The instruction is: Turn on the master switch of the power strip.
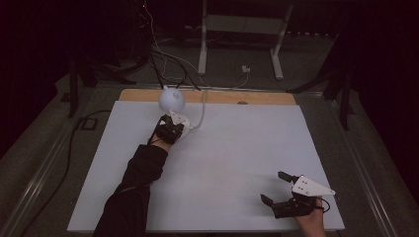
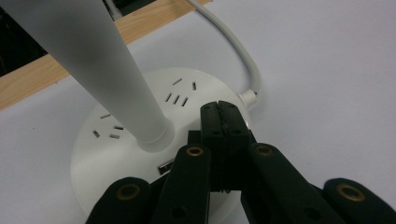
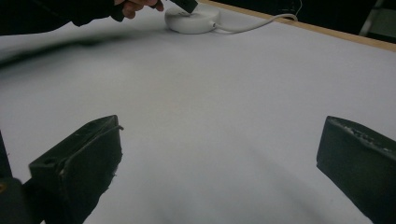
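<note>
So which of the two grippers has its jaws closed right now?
The left gripper, pressed shut over the white lamp base. The right gripper sits wide open over bare table.

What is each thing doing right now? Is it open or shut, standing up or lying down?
Left gripper: shut, tips down on the lamp base.
Right gripper: open wide, holding nothing, over the table.
Lamp: standing upright near the table's far edge; whether it is lit, I cannot tell.
Lamp base: flat on the table, nothing plugged in its sockets that show.
White cord: joined to the base, trailing off the far edge.
</note>
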Demonstrator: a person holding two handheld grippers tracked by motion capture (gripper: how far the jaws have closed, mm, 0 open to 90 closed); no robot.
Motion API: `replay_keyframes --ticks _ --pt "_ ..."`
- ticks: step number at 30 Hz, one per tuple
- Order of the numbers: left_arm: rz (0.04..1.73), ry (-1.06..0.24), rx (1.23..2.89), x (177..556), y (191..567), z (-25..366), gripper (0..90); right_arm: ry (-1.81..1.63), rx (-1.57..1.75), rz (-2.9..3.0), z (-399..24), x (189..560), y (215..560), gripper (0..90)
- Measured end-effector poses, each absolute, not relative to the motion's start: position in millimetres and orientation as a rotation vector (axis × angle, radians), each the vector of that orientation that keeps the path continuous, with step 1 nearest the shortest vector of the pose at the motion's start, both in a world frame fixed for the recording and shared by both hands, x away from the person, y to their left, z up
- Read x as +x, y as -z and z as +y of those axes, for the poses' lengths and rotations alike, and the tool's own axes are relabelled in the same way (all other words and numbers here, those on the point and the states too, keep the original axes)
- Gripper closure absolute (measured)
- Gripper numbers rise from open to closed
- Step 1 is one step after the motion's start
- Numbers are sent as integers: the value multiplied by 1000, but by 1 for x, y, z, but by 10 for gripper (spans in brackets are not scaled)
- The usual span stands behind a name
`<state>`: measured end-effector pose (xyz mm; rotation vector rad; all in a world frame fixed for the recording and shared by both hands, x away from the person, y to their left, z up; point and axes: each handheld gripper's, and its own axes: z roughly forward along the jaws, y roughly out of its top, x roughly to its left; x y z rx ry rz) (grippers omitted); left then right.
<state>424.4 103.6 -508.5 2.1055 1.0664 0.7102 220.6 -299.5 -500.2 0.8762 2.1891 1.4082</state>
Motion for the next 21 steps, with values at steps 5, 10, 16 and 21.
replay_keyframes --ticks 5,10,16,21 --pt "1045 -733 2125 424 511 103 900 -1406 873 2191 -299 221 500 1" --pt "1018 -772 2138 423 513 100 900 -1403 872 2191 -299 221 500 0" --pt "991 -800 2166 421 514 96 900 -1404 876 2191 -299 220 500 0" --pt "984 -823 2210 422 513 92 900 -1402 871 2192 -299 220 500 0"
